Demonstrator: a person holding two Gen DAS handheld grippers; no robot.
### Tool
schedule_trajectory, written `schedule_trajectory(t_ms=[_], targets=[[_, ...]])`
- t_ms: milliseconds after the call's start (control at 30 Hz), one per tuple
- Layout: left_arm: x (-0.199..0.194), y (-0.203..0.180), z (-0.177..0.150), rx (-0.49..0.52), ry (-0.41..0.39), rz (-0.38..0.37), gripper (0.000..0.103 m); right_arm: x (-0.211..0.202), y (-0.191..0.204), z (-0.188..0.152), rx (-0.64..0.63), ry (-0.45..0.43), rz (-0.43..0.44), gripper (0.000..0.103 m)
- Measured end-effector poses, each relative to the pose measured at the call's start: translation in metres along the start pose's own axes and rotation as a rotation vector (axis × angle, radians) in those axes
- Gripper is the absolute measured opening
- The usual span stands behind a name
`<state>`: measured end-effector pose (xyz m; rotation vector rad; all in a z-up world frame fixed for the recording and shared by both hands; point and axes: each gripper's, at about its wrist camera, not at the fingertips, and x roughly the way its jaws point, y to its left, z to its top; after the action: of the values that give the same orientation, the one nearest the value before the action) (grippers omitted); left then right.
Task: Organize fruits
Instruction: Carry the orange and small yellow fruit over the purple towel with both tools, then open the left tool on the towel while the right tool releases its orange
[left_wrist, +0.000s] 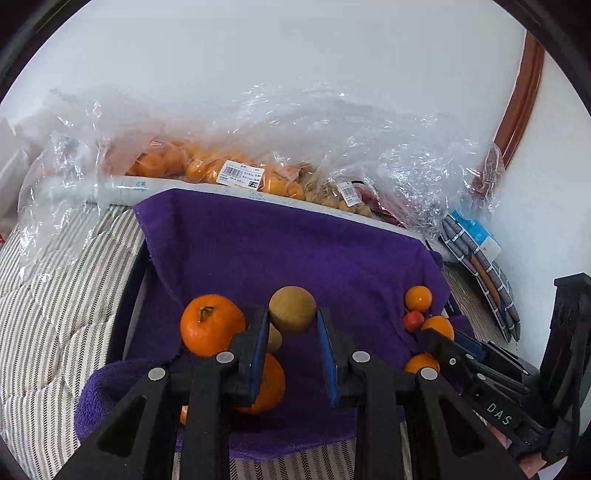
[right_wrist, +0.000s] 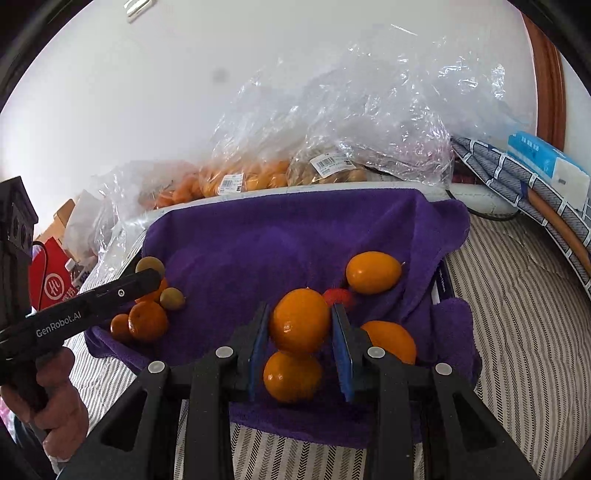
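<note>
My left gripper (left_wrist: 292, 318) is shut on a round brown-green fruit (left_wrist: 292, 310), held above a purple towel (left_wrist: 277, 251). Under and beside it lie two oranges (left_wrist: 212, 325), partly hidden by the fingers. My right gripper (right_wrist: 300, 311) is shut on an orange (right_wrist: 300, 320) over the same purple towel (right_wrist: 277, 236). Another orange (right_wrist: 293, 376) lies right beneath it. More oranges (right_wrist: 373, 272) and a small red fruit (right_wrist: 338, 295) rest on the towel's right side. At its left end lie a second brown fruit (right_wrist: 172, 298) and small oranges (right_wrist: 147, 320).
Clear plastic bags of oranges (left_wrist: 207, 166) and brown fruits (right_wrist: 325, 170) are piled against the white wall behind the towel. A striped cover (right_wrist: 517, 314) surrounds the towel. Folded cloth and a blue tissue pack (right_wrist: 546, 166) sit at the right. A hand (right_wrist: 62, 398) holds the left gripper's handle.
</note>
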<state>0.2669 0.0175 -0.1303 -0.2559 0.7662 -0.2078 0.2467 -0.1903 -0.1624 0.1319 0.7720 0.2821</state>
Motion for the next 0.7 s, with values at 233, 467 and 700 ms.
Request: schedule_trajectory(t_ms=[233, 467, 700], targets=[[0.006, 0.0, -0.005, -0.018, 0.026, -0.05, 0.025, -0.009, 0.0, -0.002, -0.006, -0.038, -0.021, 0.033], [0.013, -0.006, -0.01, 0.005, 0.028, -0.015, 0.025, -0.012, 0.001, -0.006, -0.009, -0.043, -0.033, 0.037], [0.011, -0.012, -0.013, 0.029, 0.009, -0.003, 0.025, -0.019, 0.003, -0.005, -0.001, -0.071, -0.066, 0.05]])
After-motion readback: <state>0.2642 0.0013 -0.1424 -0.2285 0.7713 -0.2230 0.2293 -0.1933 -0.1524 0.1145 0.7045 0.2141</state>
